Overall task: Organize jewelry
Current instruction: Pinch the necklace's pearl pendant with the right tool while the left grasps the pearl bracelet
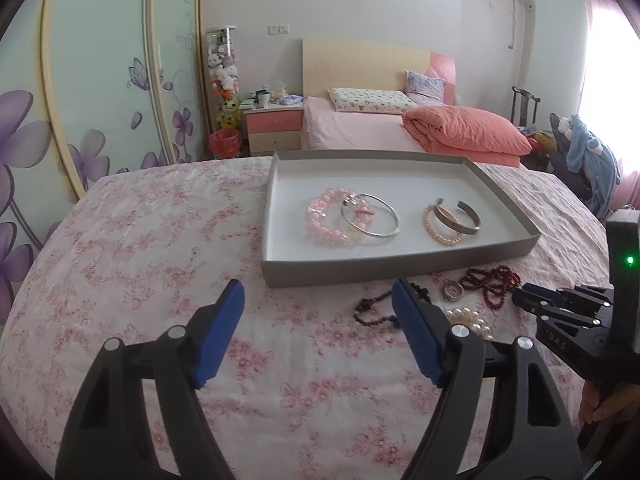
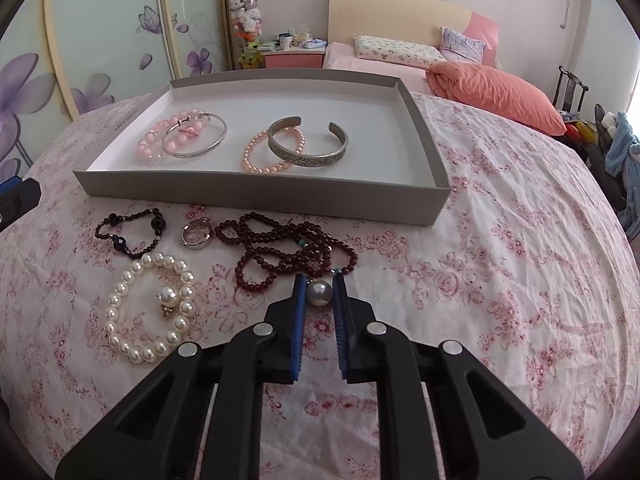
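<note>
A grey tray (image 2: pixel 256 194) (image 1: pixel 360 270) on the floral cloth holds a pink bead bracelet (image 2: pixel 154 140), a silver bangle (image 2: pixel 218 136), a peach pearl bracelet (image 2: pixel 256 162) and an engraved cuff (image 2: pixel 312 158). In front of it lie a black bead bracelet (image 2: pixel 120 224), a round metal pendant (image 2: pixel 193 234), a dark red bead necklace (image 2: pixel 280 252) and a white pearl bracelet (image 2: pixel 128 320). My right gripper (image 2: pixel 319 292) is shut on the necklace's large grey pearl (image 2: pixel 319 293). My left gripper (image 1: pixel 318 300) is open and empty, left of the loose jewelry.
A bed with an orange duvet (image 1: pixel 464 128) stands behind the table. A pink nightstand (image 1: pixel 274 128) and a red bin (image 1: pixel 225 143) are at the back left. The right gripper shows in the left wrist view (image 1: pixel 520 298) at the right edge.
</note>
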Demonstrator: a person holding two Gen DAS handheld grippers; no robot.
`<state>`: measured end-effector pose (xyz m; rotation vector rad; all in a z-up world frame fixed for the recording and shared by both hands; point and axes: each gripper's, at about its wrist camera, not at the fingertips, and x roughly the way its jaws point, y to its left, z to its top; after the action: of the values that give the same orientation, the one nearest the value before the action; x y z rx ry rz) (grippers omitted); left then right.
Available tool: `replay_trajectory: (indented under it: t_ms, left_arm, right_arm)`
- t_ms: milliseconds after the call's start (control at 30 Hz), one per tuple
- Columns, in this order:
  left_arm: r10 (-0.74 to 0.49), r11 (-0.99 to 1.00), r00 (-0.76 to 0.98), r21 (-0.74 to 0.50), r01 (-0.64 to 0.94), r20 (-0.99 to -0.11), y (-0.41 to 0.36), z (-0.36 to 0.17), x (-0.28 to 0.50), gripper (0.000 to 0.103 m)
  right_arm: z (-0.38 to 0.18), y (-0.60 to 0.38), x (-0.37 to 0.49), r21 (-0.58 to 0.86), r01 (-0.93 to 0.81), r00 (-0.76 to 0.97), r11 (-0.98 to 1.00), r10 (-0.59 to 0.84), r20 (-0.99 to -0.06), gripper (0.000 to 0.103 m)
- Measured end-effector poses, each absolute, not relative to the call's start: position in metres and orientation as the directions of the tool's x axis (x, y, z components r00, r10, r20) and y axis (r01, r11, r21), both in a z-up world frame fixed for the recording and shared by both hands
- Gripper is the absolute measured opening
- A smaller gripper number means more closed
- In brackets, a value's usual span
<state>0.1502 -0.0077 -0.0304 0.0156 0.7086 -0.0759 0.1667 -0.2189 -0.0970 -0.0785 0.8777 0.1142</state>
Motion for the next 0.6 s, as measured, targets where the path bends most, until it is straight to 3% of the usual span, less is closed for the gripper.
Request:
replay_trajectory:
  t_ms: [333,533,600]
  left_arm:
    - [-0.237,0.963,0.610,-0.097,0.253,-0.756,-0.052,-0.056,0.145,0.055]
    - [-0.217,0.961,0.550,-0.076,0.267,-0.806,-0.077,-0.077,0.152,0.051]
    - [-0.207,0.963,0.538,-0.075,0.258,-0.817,-0.081,-0.081,0.156,0.043]
  right_arm:
    - [-0.096,-0.262,0.149,0.034,-0.006,0.631,0.999,0.030,-0.775,0.014]
    - [-0.096,-0.259,0.148,0.022,-0.012,0.638,1.000,0.025,-0.769,0.014]
    - [-0.096,-0.259,0.148,0.024,-0.013,0.639,1.000,0.027,-0.768,0.014]
